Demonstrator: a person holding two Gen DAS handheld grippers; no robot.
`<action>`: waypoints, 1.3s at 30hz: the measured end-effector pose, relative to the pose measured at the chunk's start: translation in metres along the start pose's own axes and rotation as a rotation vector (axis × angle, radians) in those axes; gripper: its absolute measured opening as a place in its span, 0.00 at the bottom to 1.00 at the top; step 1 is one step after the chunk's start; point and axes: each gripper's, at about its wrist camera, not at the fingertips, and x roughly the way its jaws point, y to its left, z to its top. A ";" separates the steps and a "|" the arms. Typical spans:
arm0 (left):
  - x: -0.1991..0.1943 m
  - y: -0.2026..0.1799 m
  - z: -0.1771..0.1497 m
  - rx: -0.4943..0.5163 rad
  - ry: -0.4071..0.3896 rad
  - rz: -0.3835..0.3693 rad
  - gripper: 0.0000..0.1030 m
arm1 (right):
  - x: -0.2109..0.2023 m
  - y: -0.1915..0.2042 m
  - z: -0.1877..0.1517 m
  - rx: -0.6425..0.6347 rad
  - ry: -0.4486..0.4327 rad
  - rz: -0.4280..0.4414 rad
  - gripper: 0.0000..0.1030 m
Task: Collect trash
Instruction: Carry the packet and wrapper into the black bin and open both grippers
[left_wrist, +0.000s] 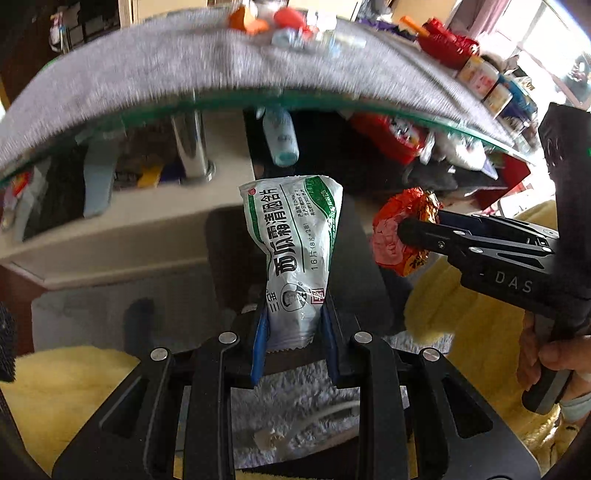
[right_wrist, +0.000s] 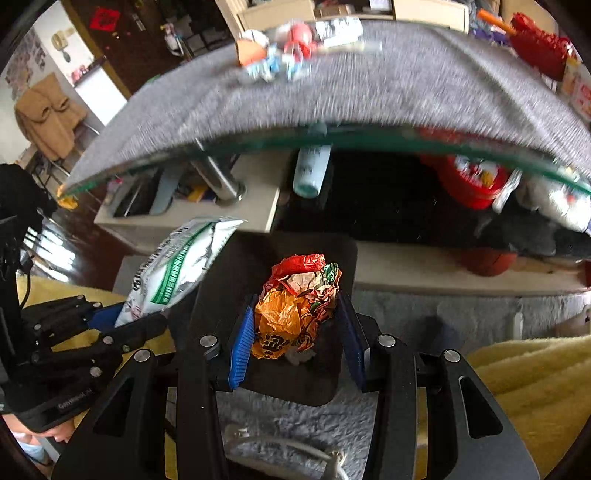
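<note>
My left gripper is shut on a white and green lozenge packet, which stands upright between the blue pads; it also shows in the right wrist view. My right gripper is shut on a crumpled red and orange wrapper, also seen in the left wrist view. Both are held above a black bin on the floor in front of the table. More small trash lies at the far side of the grey table cloth.
The glass table edge runs across just above the grippers. Under it are a chrome leg, a pale bottle and red packaging. Yellow blanket and grey rug lie below. Jars stand at right.
</note>
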 end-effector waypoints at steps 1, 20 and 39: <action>0.004 0.000 -0.001 -0.002 0.011 0.000 0.23 | 0.004 -0.001 -0.001 0.002 0.010 0.001 0.43; 0.035 0.009 -0.003 -0.026 0.098 0.002 0.44 | 0.031 -0.013 0.006 0.066 0.062 0.065 0.68; -0.013 0.012 0.038 -0.007 -0.026 0.034 0.75 | -0.041 -0.045 0.059 0.143 -0.133 0.096 0.84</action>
